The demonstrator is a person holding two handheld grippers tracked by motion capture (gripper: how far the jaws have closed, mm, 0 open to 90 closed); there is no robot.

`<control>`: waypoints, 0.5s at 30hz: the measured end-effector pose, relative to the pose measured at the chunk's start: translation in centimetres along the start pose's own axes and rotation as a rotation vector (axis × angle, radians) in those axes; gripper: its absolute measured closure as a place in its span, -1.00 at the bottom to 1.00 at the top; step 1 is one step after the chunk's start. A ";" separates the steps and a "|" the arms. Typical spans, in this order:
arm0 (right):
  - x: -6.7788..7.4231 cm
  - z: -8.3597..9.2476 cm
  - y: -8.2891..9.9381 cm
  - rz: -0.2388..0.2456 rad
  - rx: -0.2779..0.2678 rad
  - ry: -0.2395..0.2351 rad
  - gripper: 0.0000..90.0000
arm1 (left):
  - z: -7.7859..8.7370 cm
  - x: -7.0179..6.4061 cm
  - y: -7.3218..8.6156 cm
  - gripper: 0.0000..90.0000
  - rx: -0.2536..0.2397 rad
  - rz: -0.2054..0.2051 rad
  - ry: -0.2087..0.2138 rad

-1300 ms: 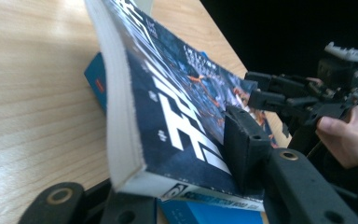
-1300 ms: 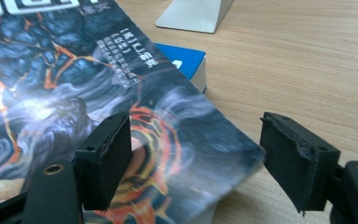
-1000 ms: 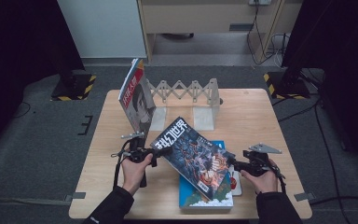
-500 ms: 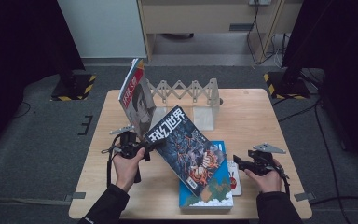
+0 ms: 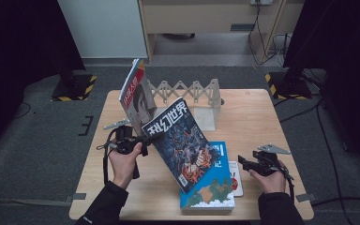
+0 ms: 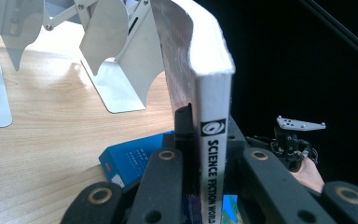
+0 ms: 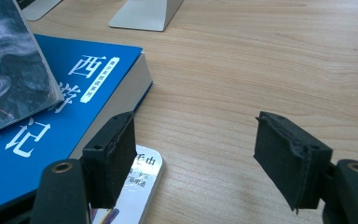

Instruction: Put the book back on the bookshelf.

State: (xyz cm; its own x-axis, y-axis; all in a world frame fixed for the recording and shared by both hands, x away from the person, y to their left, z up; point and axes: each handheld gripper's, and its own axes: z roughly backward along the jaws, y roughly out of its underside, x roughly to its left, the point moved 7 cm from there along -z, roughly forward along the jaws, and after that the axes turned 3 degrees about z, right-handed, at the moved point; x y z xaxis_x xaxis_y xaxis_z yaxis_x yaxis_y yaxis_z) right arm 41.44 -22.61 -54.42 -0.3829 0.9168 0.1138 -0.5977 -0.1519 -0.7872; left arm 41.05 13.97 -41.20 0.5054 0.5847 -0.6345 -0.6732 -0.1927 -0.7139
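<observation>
A dark science-fiction magazine (image 5: 183, 140) stands tilted, its left edge raised and its lower right corner resting on a blue book (image 5: 213, 187). My left gripper (image 5: 145, 139) is shut on the magazine's spine (image 6: 212, 107); the jaws have just been closing tighter on it. In the left gripper view, my left gripper (image 6: 205, 135) has a pad on each side of the spine. My right gripper (image 5: 240, 161) hovers low at the table's right, open with nothing in it. In its own view, my right gripper (image 7: 193, 154) is beside the blue book (image 7: 51, 102).
A small white booklet (image 5: 235, 178) lies half under the blue book's right side. At the back of the wooden table (image 5: 253, 117) stands a folding metal book rack (image 5: 192, 91), with a red-and-white magazine (image 5: 133, 93) leaning in its left end.
My left gripper has risen with the magazine's spine, so the magazine now tilts more steeply off the blue book. The right hand has stayed where it was.
</observation>
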 end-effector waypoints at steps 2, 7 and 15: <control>0.0 0.0 0.0 0.000 -0.002 0.001 -0.35 | -0.1 -0.1 -0.2 0.82 -0.003 0.002 0.006; -0.2 0.0 0.0 0.002 -0.001 0.006 -0.35 | -0.3 -1.5 -1.8 0.82 -0.026 -0.051 0.008; -0.6 0.2 0.0 0.000 -0.006 0.015 -0.34 | 0.8 -3.8 -4.8 0.82 -0.079 -0.191 -0.083</control>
State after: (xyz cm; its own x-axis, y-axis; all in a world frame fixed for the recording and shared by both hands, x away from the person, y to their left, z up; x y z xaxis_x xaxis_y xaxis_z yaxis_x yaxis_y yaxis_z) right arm 41.51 -23.23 -54.34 -0.3724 0.9222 0.1045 -0.5932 -0.1500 -0.7910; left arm 41.96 13.34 -35.12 0.5711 0.6790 -0.4612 -0.5237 -0.1313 -0.8417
